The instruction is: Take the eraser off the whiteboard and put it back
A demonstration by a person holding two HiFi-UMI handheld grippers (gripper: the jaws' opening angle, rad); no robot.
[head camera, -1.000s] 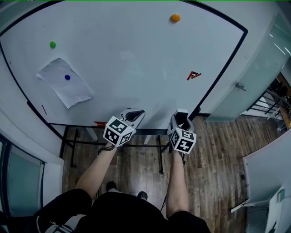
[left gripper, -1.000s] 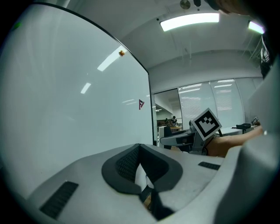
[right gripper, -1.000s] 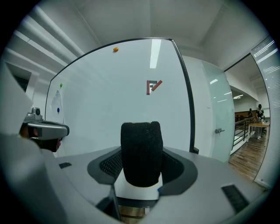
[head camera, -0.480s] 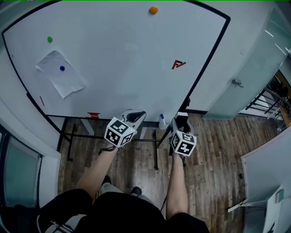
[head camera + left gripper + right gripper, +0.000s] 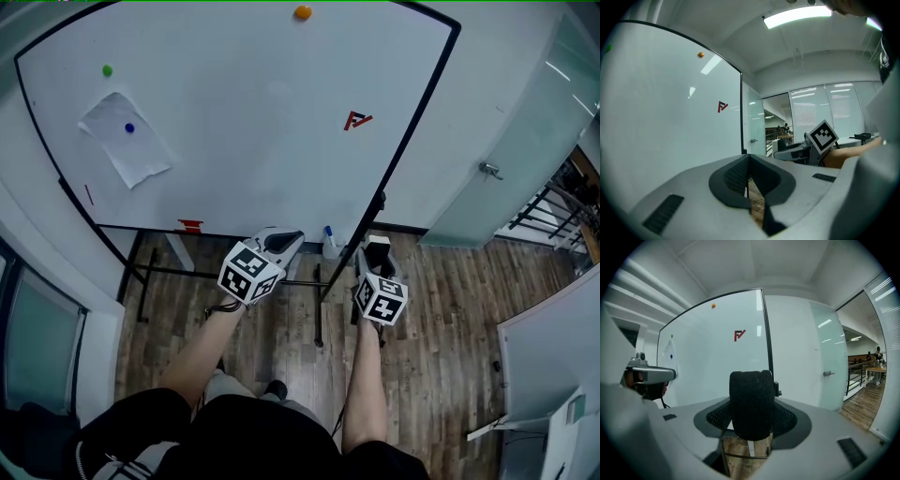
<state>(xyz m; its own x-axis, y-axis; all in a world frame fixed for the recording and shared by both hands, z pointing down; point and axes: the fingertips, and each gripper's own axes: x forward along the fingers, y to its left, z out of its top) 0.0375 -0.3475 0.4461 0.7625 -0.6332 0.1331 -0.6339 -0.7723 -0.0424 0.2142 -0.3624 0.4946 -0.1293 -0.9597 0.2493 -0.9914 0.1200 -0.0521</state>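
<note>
The black felt eraser (image 5: pixel 751 404) sits upright between the jaws of my right gripper (image 5: pixel 376 249), which is shut on it. In the head view this gripper hangs over the wooden floor, just below the whiteboard's (image 5: pixel 253 122) lower right corner and clear of its surface. My left gripper (image 5: pixel 281 243) is beside it on the left, level with the board's bottom ledge. Its pads (image 5: pixel 740 176) meet with nothing between them. In the right gripper view the whiteboard (image 5: pixel 712 357) stands ahead and to the left.
The board carries an orange magnet (image 5: pixel 302 12), a green magnet (image 5: pixel 107 69), a paper sheet (image 5: pixel 125 141) under a blue magnet and a red logo (image 5: pixel 356 120). A small red object (image 5: pixel 190 225) and a blue-capped marker (image 5: pixel 329 240) sit at the ledge. A glass door (image 5: pixel 487 170) is to the right.
Both grippers have drawn back from the whiteboard's bottom edge and now hang over the floor. The board sits farther off, and the ledge with the marker has come into view.
</note>
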